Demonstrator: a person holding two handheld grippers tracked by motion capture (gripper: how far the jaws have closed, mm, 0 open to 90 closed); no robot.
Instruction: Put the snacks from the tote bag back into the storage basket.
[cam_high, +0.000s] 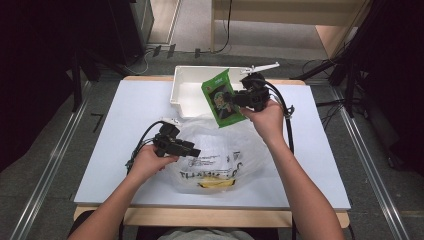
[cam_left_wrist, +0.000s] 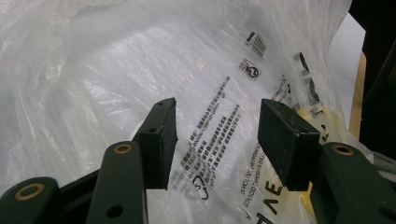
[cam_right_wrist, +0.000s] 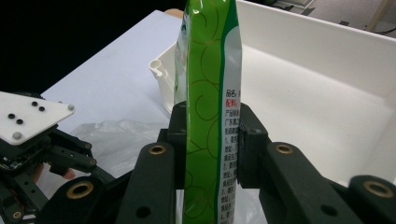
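White tabletop, dark room around it. Judging by how things lie, a packet is out of the bag and bound for the bin; something yellow remains inside. The right gripper (cam_high: 239, 96) is clamped on the green snack packet (cam_high: 220, 98), lifted edge-up between its jaws, with the white bin (cam_high: 186, 86) just beyond and below. The left gripper (cam_high: 194, 150), jaws apart and empty, rests against the clear plastic bag (cam_high: 240, 145) beneath both.
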